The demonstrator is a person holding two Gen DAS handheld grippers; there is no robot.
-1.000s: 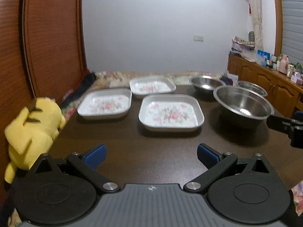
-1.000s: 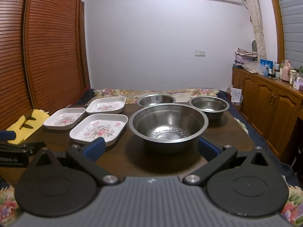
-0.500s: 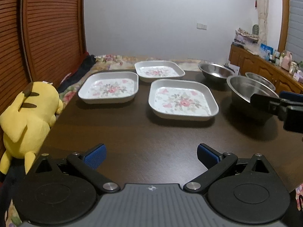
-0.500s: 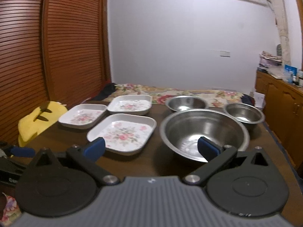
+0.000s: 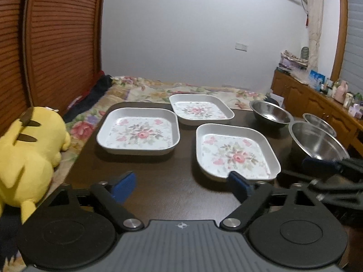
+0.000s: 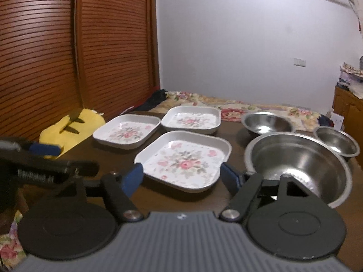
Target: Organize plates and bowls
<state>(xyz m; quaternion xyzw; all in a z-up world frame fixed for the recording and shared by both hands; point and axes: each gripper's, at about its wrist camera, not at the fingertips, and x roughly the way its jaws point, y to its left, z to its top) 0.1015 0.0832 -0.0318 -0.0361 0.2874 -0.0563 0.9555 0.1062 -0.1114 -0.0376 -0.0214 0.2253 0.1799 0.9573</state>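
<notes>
Three square white floral plates lie on the dark table: a near one [image 5: 236,151] [image 6: 185,159], a left one [image 5: 139,134] [image 6: 127,131] and a far one [image 5: 199,108] [image 6: 191,120]. A large steel bowl [image 5: 317,142] [image 6: 297,161] stands at the right, with a medium bowl [image 5: 270,112] [image 6: 266,122] and a small bowl [image 5: 320,120] [image 6: 335,141] behind it. My left gripper [image 5: 181,185] is open and empty above the table's near part. My right gripper [image 6: 181,176] is open and empty, its jaws on either side of the near plate's front corner.
A yellow plush toy [image 5: 27,149] [image 6: 70,124] lies at the table's left edge. A floral bedspread [image 5: 181,90] runs behind the table. Slatted wooden doors [image 6: 68,56] stand at the left and a cluttered wooden sideboard [image 5: 317,99] at the right.
Both grippers have moved forward and leftward toward the plates. The right gripper has swung from the large bowl to face the near plate. Both stayed open.
</notes>
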